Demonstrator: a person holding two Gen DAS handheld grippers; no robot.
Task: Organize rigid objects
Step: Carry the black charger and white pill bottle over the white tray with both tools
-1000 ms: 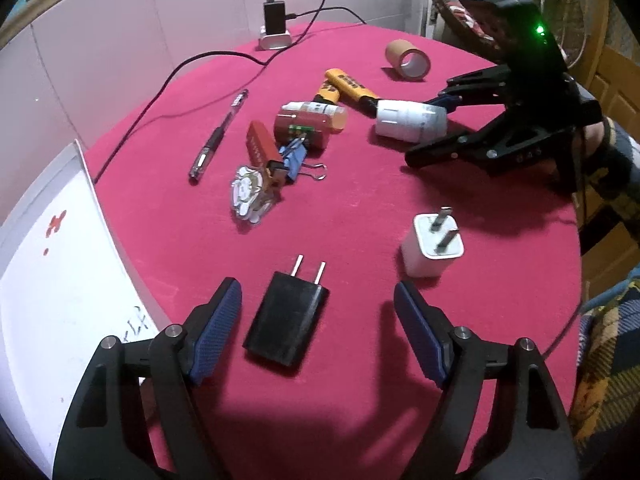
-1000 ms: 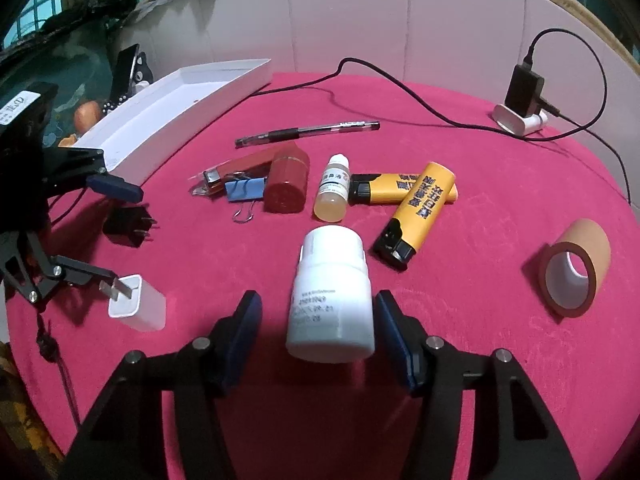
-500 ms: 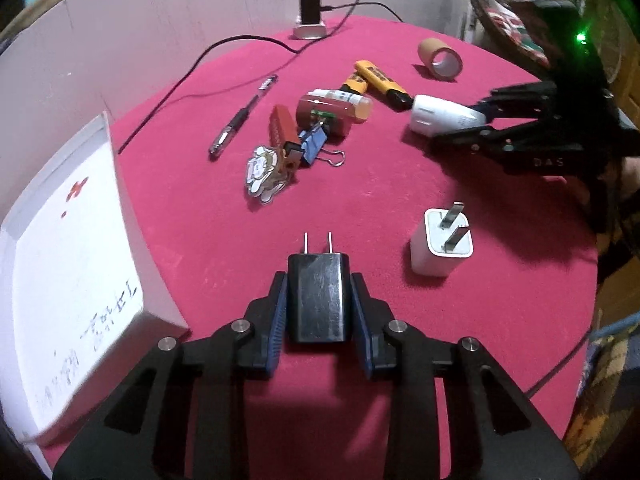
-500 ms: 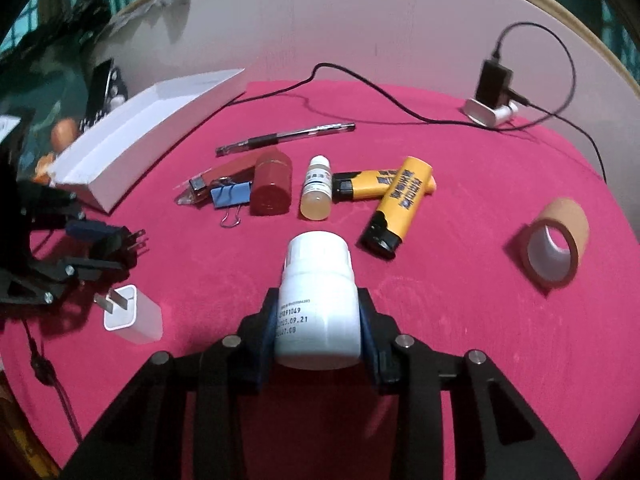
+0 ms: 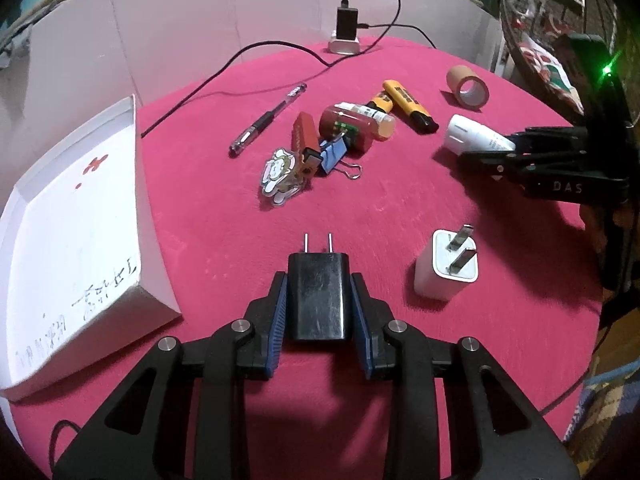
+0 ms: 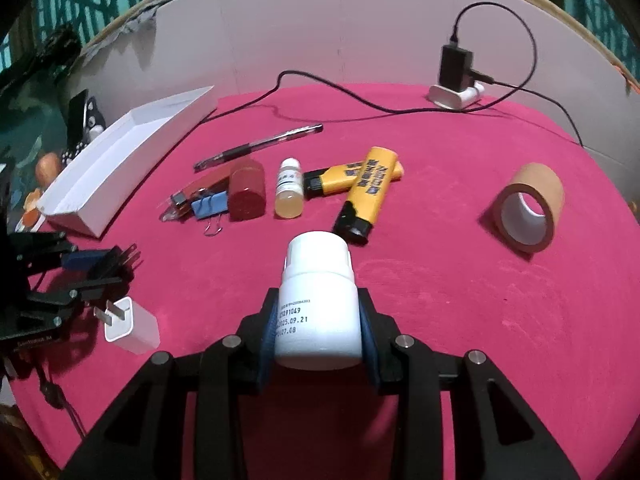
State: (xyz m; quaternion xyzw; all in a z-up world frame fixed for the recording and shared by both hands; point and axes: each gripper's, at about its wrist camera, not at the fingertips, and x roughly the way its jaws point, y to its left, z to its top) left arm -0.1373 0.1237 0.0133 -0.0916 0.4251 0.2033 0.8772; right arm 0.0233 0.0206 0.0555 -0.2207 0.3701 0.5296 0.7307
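My left gripper (image 5: 318,300) is shut on a black plug adapter (image 5: 318,294), its blue pads pressing both sides and the prongs pointing away from me. My right gripper (image 6: 318,320) is shut on a white pill bottle (image 6: 318,304) with its cap end forward. In the left wrist view the right gripper (image 5: 512,150) holds that white bottle (image 5: 474,136) at the right. In the right wrist view the left gripper (image 6: 80,266) holds the black adapter (image 6: 114,262) at the far left. An open white box (image 5: 76,216) lies at the left table edge.
On the red cloth lie a white charger (image 5: 446,270), a pen (image 5: 268,120), a blue binder clip (image 5: 332,156), a red cylinder (image 5: 346,128), a small dropper bottle (image 6: 289,188), two yellow lighters (image 6: 368,192), a tape roll (image 6: 528,208), a cartoon keychain (image 5: 280,174) and a plugged charger (image 5: 346,30) with cable.
Both grippers went from open around their objects to shut on them. The views have rolled slightly, and the adapter and bottle now sit between the pads.
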